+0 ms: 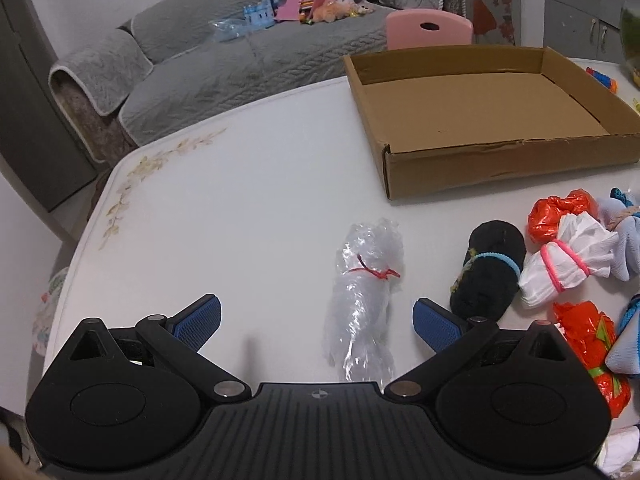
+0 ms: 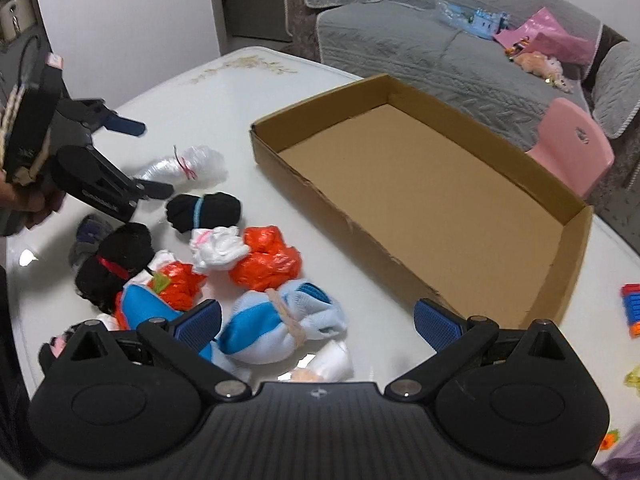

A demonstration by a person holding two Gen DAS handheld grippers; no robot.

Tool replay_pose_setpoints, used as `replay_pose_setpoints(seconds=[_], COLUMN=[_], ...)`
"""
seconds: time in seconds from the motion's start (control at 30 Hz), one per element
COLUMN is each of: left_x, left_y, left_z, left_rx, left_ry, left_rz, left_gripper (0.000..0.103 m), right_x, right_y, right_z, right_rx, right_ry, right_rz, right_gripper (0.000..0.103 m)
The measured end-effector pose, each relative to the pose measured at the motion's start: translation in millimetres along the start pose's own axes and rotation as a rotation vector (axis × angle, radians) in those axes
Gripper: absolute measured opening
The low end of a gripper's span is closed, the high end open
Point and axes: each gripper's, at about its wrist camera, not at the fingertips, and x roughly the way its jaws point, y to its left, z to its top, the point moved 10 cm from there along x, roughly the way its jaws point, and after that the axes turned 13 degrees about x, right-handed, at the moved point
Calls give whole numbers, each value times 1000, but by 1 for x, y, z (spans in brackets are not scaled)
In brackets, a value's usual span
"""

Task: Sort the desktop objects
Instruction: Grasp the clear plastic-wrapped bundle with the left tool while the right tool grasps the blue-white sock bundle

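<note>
**Operator:** Nearest the table's front edge, I'm holding the left gripper tilted down with its jaws spread as wide as they go, gripping nothing. The clear plastic roll tied with red string is lying between the pads, touching neither.

**Spotter:** And the other hand?

**Operator:** I'm keeping the right gripper just as wide and just as empty, hanging over the blue-and-white sock bundle near that same front edge. Further in, the pile is sitting tight: the black sock roll, the white bundle with its pink band, and two orange bags pressing against their neighbours.

**Spotter:** What's worrying you?

**Operator:** I'm thinking the clear roll is slippery and soft; closing off-centre may squirt it out or only pinch loose film. On my right, the bundles are touching, so I'm risking catching two at once or dragging a neighbour toward the edge.

**Spotter:** And beyond?

**Operator:** Toward the far edge, the cardboard box is waiting with nothing inside. Its near wall is standing in my path, so carrying low may clip it and shove the box.
</note>
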Motion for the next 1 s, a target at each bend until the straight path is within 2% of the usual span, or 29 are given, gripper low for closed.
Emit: replay_pose_setpoints(seconds=[0.13, 0.17, 0.33, 0.4, 0.47, 0.53, 0.63, 0.8, 0.87, 0.9, 1.0], left_x=[4, 3, 4, 6, 7, 9, 11, 19, 21, 22, 23], left_y=[1, 2, 5, 4, 3, 4, 6, 8, 8, 9, 7], left_z=[0, 0, -5, -6, -8, -10, -10, -7, -6, -5, -3], left_rx=[-21, -26, -20, -21, -17, -6, -12, -30, -42, -48, -44], left_ry=[-2, -9, -9, -7, -2, 1, 2, -1, -3, -2, -14], left_rz=[-10, -7, 23, 7, 2, 10, 7, -4, -19, -20, -26], left_gripper=[103, 103, 103, 103, 103, 102, 103, 103, 103, 103, 103], right_x=[2, 3, 4, 4, 6, 7, 9, 20, 26, 28, 34], right_y=[8, 11, 17, 15, 15, 16, 20, 19, 19, 19, 20], right_z=[3, 4, 7, 7, 8, 7, 5, 2, 1, 0, -2], right_rx=[-57, -86, -190, -188, -168, -150, -140, -144, -146, -154, -168], right_ry=[-14, -20, -59, -67, -63, -58, -45, -21, -10, -3, 13], right_rz=[21, 25, 43, 42, 70, 101, 145, 150, 146, 145, 147], right_gripper=[101, 99, 98, 98, 88, 83, 82, 79, 68, 66, 67])
